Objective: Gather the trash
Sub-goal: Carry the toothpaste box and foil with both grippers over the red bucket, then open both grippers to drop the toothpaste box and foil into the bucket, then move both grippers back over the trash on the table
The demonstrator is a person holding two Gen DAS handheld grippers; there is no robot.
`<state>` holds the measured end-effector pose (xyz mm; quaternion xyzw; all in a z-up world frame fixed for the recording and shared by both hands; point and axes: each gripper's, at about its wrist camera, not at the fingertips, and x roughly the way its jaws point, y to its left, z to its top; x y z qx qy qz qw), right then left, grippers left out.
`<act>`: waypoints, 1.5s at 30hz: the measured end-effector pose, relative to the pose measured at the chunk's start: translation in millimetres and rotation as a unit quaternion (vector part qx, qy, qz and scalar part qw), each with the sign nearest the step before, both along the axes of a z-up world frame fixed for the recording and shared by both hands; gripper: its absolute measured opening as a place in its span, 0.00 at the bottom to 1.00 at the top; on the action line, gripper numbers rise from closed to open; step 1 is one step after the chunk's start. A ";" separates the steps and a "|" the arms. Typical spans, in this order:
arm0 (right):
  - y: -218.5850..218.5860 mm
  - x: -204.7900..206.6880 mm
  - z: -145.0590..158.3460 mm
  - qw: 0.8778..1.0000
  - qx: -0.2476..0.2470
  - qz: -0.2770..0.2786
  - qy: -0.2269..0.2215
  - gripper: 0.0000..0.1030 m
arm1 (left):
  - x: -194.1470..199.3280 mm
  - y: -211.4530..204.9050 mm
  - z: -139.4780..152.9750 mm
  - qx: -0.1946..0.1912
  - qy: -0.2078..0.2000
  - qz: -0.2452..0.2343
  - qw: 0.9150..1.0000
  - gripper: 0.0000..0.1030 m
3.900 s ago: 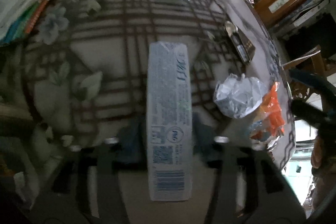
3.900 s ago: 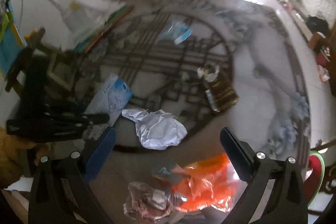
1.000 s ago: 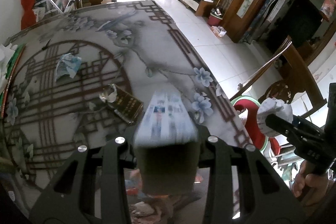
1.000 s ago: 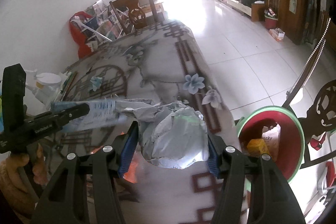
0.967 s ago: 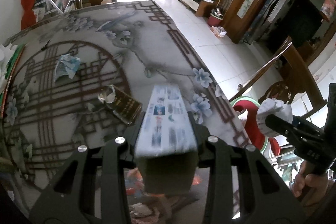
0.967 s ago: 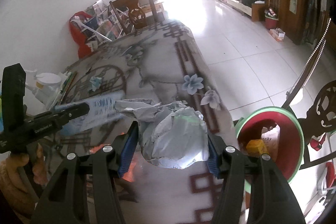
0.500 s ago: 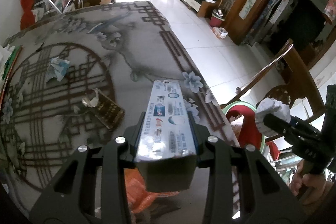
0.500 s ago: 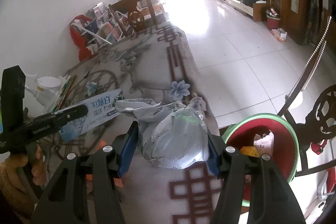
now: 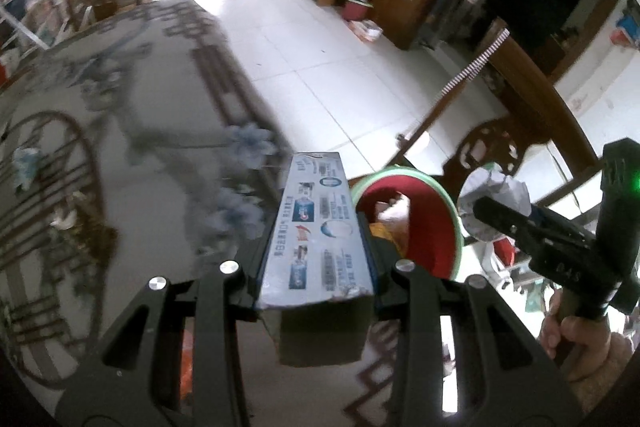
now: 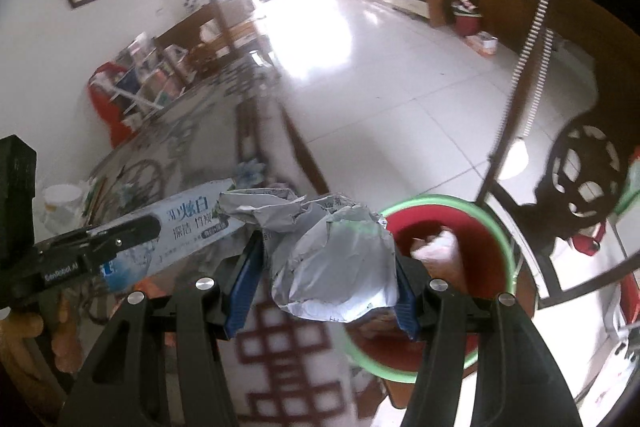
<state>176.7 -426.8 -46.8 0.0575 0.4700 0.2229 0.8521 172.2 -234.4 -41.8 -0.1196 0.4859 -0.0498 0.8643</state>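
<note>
Left hand-held gripper [image 9: 316,227] pinches a toothpaste box [image 9: 320,231]; right hand-held gripper [image 10: 328,267] pinches crumpled paper [image 10: 332,259] beside the bin [image 10: 492,223] (red, green-rimmed).

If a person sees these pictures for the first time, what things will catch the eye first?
First, the long toothpaste box clamped in the left gripper, pointing toward the red bin with a green rim on the floor beyond the table edge. Next, the crumpled grey paper squeezed in the right gripper, just left of that bin.
</note>
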 end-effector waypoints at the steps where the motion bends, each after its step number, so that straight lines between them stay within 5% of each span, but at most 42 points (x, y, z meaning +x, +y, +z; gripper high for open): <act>1: -9.5 1.0 -1.0 1.000 -0.001 -0.009 0.001 0.54 | 2.3 -5.6 -1.0 -0.001 0.001 -0.007 1.000 0.34; 14: -74.6 4.3 -15.7 0.997 -0.001 -0.077 0.021 0.54 | 39.4 -82.8 -26.3 -0.017 0.019 -0.103 0.994 0.34; 16: -77.2 5.0 -17.5 0.997 0.001 -0.080 0.022 0.63 | 44.0 -91.8 -30.9 -0.019 0.028 -0.116 0.993 0.36; 18: -79.1 6.0 -19.3 0.996 0.000 -0.087 0.024 0.82 | 45.1 -93.9 -32.7 -0.014 0.027 -0.112 0.993 0.76; 22: -81.4 5.2 -21.4 0.995 0.005 -0.096 0.025 0.81 | 39.6 -84.5 -27.1 -0.008 0.013 -0.099 0.995 0.77; 33: -40.7 -5.9 -23.6 0.996 -0.002 -0.081 0.033 0.81 | 0.5 8.6 -24.6 -0.009 0.015 -0.002 1.000 0.77; 45: 104.3 -51.2 -25.8 0.998 -0.024 0.025 0.044 0.82 | -91.8 158.3 -25.0 0.003 0.015 0.076 0.997 0.79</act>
